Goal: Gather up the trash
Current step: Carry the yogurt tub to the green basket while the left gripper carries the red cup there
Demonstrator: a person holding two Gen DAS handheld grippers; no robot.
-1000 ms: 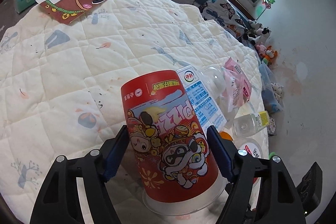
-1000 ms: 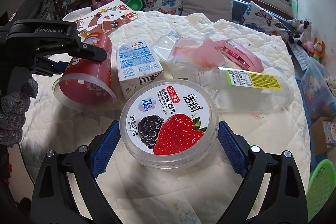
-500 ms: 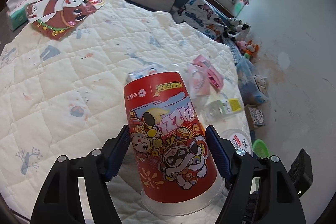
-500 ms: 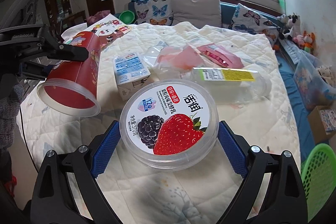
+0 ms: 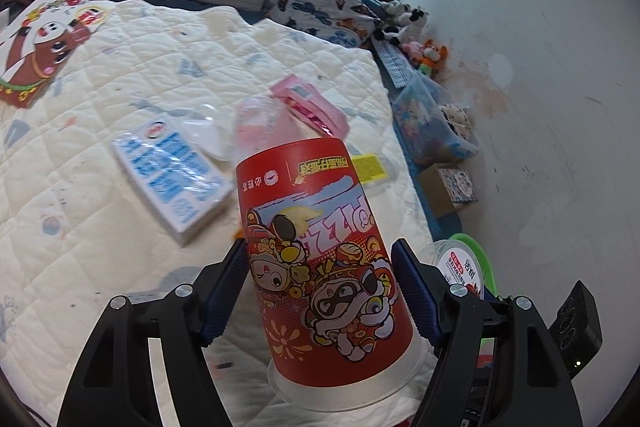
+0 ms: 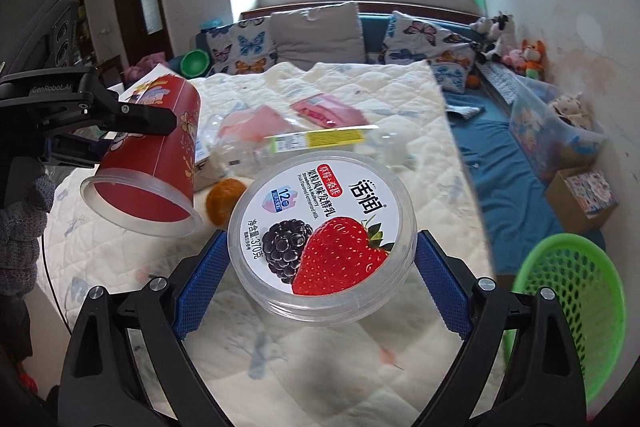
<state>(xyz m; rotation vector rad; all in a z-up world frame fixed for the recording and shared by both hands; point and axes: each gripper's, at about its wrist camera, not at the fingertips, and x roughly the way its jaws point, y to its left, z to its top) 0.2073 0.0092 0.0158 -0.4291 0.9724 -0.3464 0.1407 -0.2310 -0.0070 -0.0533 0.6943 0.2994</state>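
My left gripper (image 5: 320,287) is clamped on a red paper cup (image 5: 320,259), blue pads pressing its printed sides. The cup is held clear above the quilted cover (image 5: 160,75), tilted, its clear-rimmed mouth toward the camera and its base pointing away.

My right gripper (image 6: 320,267) is clamped on a round yogurt tub (image 6: 322,223) with a strawberry and blackberry lid. The tub sits between the blue pads, lifted off the quilt, lid facing up and slightly toward the lens.

Items lying on the quilt: a blue and white milk carton (image 5: 172,175) on its side to the left of the cup; a pink wrapper (image 5: 308,105) beyond it; a clear plastic bottle with a yellow label (image 6: 320,139), lying flat; a small orange fruit (image 6: 224,201) just beside the tub in the right wrist view.

A green mesh basket (image 6: 568,307) stands on the floor at the quilt's right edge, below and to the right of the tub.
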